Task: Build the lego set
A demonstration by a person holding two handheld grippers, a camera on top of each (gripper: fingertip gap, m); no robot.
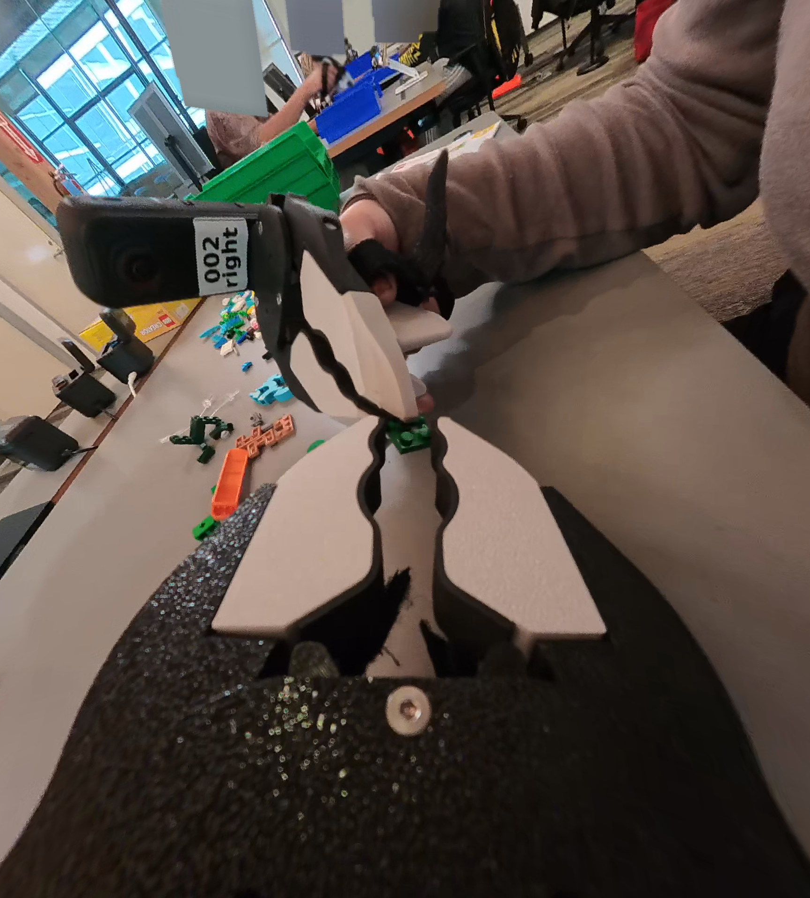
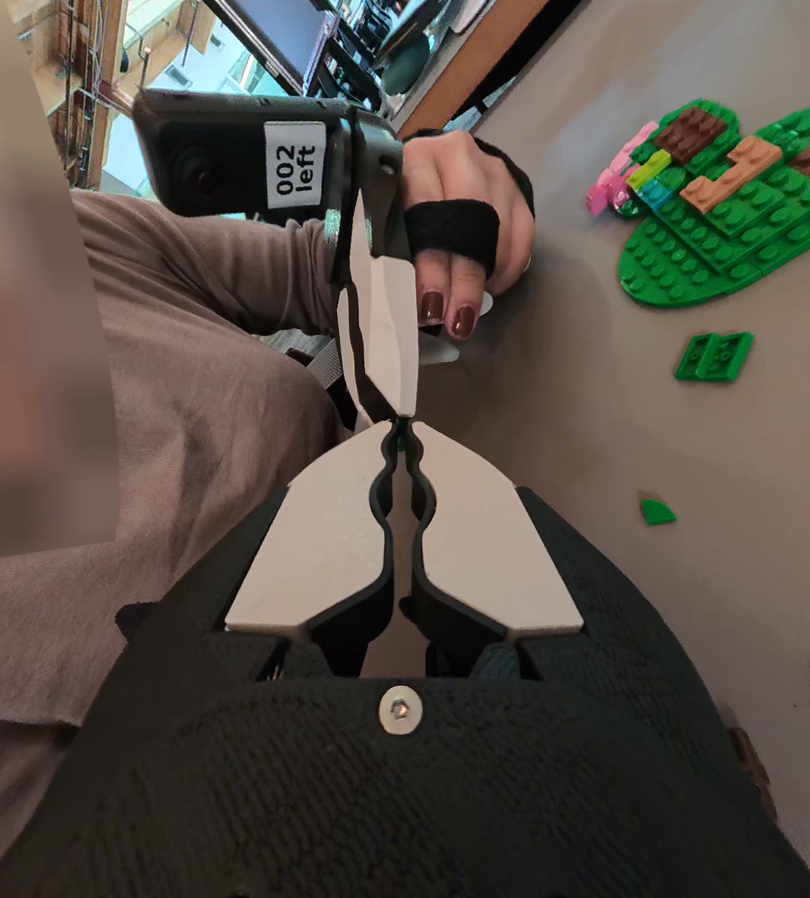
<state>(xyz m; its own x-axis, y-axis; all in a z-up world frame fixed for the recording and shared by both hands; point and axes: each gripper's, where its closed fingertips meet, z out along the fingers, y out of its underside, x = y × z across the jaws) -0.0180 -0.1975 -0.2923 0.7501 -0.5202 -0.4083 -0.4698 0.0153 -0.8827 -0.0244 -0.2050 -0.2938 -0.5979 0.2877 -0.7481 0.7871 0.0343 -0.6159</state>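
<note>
Both tools pinch one green plate (image 1: 410,436) (held above table).

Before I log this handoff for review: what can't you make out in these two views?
- Green piece: in the left wrist view the right gripper covers its far part; in the right wrist view only a sliver shows between the fingertips.
- Green base: cut by the right wrist view's right edge.
- Loose pile: too small to tell apart, left wrist view.
</note>
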